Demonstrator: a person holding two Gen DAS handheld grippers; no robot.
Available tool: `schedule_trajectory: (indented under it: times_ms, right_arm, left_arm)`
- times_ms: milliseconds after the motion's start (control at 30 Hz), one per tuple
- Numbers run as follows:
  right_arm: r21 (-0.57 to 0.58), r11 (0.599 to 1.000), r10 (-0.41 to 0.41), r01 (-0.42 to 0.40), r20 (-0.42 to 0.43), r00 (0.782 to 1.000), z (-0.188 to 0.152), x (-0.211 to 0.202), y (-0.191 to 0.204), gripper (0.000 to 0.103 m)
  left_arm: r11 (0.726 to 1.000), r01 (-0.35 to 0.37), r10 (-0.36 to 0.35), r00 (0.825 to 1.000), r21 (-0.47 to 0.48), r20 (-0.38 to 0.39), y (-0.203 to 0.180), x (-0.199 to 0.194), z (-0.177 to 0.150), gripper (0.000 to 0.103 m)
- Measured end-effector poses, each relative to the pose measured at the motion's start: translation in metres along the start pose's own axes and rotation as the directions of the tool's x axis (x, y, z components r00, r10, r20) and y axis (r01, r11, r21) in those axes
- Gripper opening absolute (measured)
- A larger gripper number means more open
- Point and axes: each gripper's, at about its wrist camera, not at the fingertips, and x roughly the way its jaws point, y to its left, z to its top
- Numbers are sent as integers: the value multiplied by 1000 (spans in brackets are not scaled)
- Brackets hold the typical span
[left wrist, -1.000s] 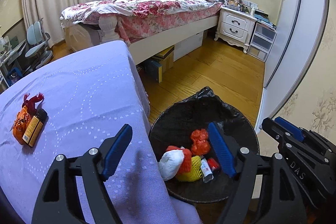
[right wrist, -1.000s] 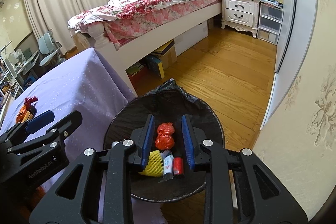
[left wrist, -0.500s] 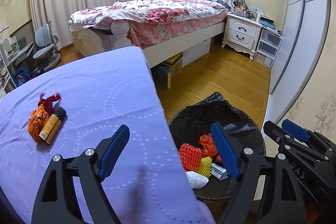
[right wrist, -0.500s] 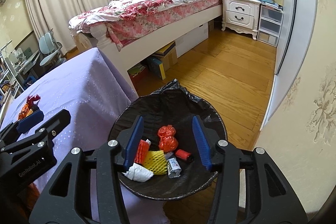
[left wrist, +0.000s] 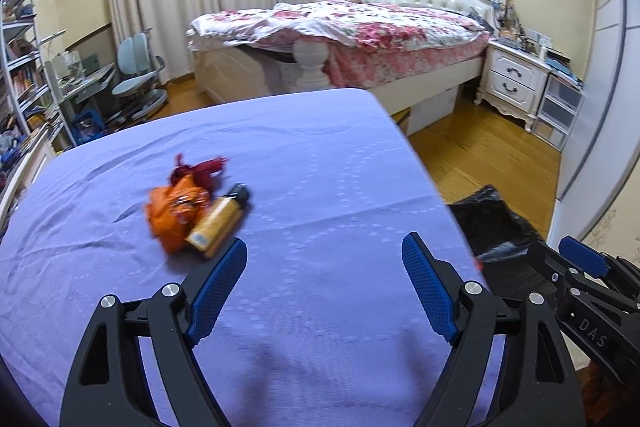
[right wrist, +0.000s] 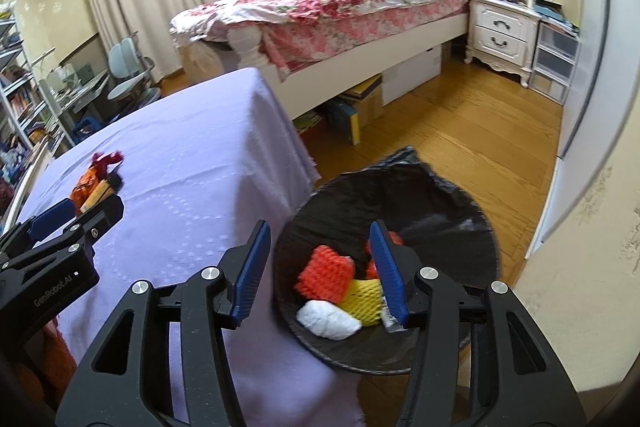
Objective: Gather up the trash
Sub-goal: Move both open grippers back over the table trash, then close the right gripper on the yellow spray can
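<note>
Inspecting the table [left wrist: 320, 155], we found both the left gripper [left wrist: 324, 291] and right gripper [right wrist: 316, 267] spread and empty, orange wrapper [left wrist: 176, 215] and bottle [left wrist: 218, 223] touching, so we judged a grab could roll one away from the bin [right wrist: 440, 199].

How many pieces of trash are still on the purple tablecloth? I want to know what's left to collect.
3: an orange wrapper, a dark red scrap just behind it, and a yellow tube against the wrapper's right side. Smaller bits may hide underneath.
</note>
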Motion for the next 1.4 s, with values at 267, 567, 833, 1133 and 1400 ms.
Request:
schedule_trajectory:
  times_ms: [267, 567, 833, 1133, 1400]
  right_arm:
    - [-93, 991, 90, -95, -54, 994, -1, 13, 63, 51]
    - [-191, 964, 163, -187, -138, 977, -9, 31, 141, 51]
    - [-280, 936, 172, -214, -169, 971, -18, 42, 202, 53]
    - [-297, 934, 154, -201, -173, 973, -12, 59, 239, 58]
    - [-274, 950, 111, -152, -159, 981, -5, 64, 234, 58]
  left_arm:
    - [991, -114, 112, 993, -71, -39, 69, -1, -19, 80]
    - [969, -205, 191, 975, -135, -111, 130, 3, -33, 80]
    - [948, -243, 220, 967, -205, -131, 175, -1, -42, 80]
    - [935, -249, 218, 965, -252, -144, 202, 0, -44, 80]
    - [936, -235, 203, 968, -262, -144, 204, 1, -43, 80]
